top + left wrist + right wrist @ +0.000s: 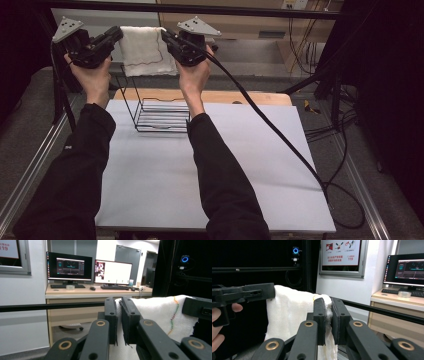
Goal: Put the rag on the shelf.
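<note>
The high view is evenly lit from above: the table (165, 175) reads pale and flat, with only soft shadows under the sleeves. Its corners fall into near black, and the whole picture is slightly soft. The towel (145, 50) is bright, almost washed out. In the left gripper view the monitors (88, 268) glow and the room behind is well lit, while the near jaws are blurred. The right gripper view is dark at the left, bright at the right.

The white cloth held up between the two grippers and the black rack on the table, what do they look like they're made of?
White cloth: looks like soft woven cotton towelling, matte and nubbly, with coloured edge stitching. Black rack: thin wire rods, probably coated or painted metal, dark with a slight sheen.
</note>
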